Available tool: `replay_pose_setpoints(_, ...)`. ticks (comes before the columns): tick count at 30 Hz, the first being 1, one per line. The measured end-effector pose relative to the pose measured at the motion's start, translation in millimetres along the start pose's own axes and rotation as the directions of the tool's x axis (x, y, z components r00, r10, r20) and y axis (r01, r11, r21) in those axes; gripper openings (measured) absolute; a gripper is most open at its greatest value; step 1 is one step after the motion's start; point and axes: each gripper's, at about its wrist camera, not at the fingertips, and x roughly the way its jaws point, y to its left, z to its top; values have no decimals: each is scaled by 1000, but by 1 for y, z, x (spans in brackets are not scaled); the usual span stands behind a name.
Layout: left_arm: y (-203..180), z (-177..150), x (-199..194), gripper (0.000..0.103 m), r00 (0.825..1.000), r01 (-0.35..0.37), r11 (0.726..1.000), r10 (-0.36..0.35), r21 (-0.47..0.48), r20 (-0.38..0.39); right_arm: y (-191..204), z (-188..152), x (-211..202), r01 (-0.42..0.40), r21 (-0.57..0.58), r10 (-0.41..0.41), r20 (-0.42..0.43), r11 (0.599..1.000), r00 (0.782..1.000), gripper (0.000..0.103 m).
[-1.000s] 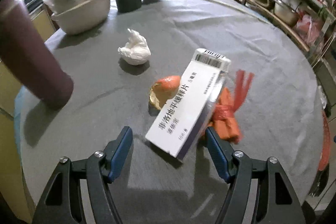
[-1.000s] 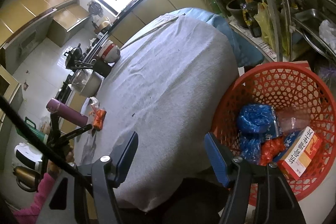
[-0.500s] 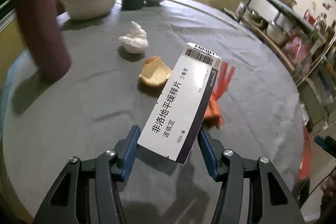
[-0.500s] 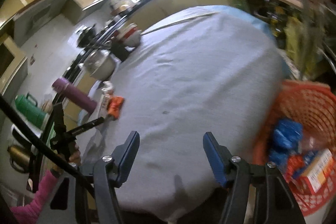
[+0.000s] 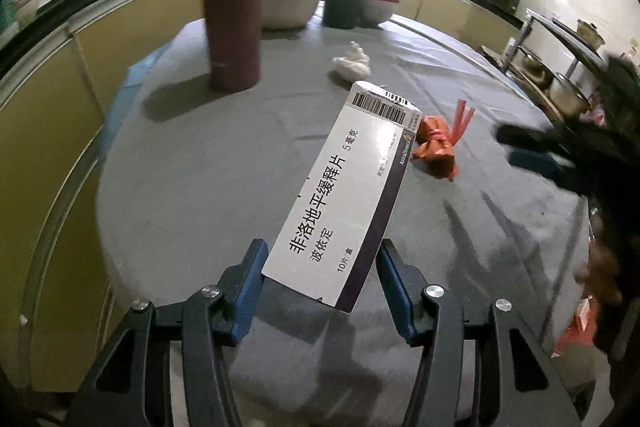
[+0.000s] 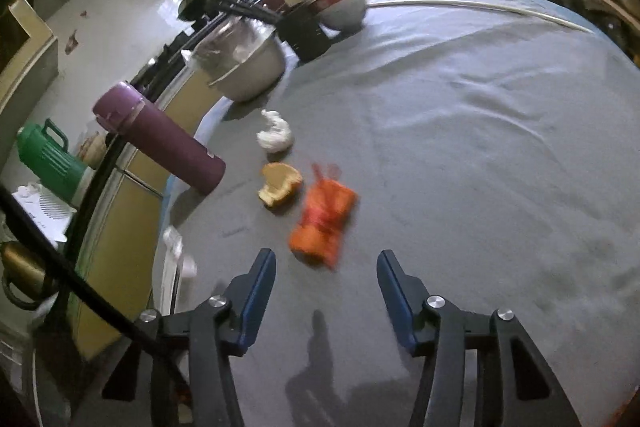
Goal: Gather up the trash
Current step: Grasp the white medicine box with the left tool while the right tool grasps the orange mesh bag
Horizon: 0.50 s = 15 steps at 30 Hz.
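While the left gripper (image 5: 318, 275) clamps the white medicine box (image 5: 344, 195) above the grey table (image 5: 200, 163), the right gripper's (image 6: 326, 285) empty jaws are closing near the orange wrapper (image 6: 324, 223); bread (image 6: 280, 183), tissue (image 6: 274, 137), flask (image 6: 160, 139) and a film-covered bowl (image 6: 244, 67) lie beyond.

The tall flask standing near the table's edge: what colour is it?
Purple-maroon flask, clearest in the right wrist view.

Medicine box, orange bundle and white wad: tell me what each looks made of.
Medicine box: thin printed cardboard, smooth, with crisp folded edges and a barcode. Orange bundle: probably thin plastic film or wrapper, crinkled and tied; blur leaves it open. White wad: likely tissue paper, matte, softly crumpled.
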Motion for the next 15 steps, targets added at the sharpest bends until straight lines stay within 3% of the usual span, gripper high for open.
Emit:
replay_pose_setpoints(5, 6, -6, -7, 57, 1000, 0, 1000, 0, -31, 0, 12, 16, 49, 79, 38, -76, -75, 996, 994, 42)
replay_pose_setpoints(8, 4, -6, -12, 57, 1000, 1, 999, 0, -33, 6, 11, 20, 72, 112, 46, -106, -113, 993, 988, 39)
replay_pose_setpoints(15, -5, -4, -18, 57, 1000, 5, 1000, -5, -13, 21, 5, 8, 48, 90, -5, -91, -70, 996, 993, 34)
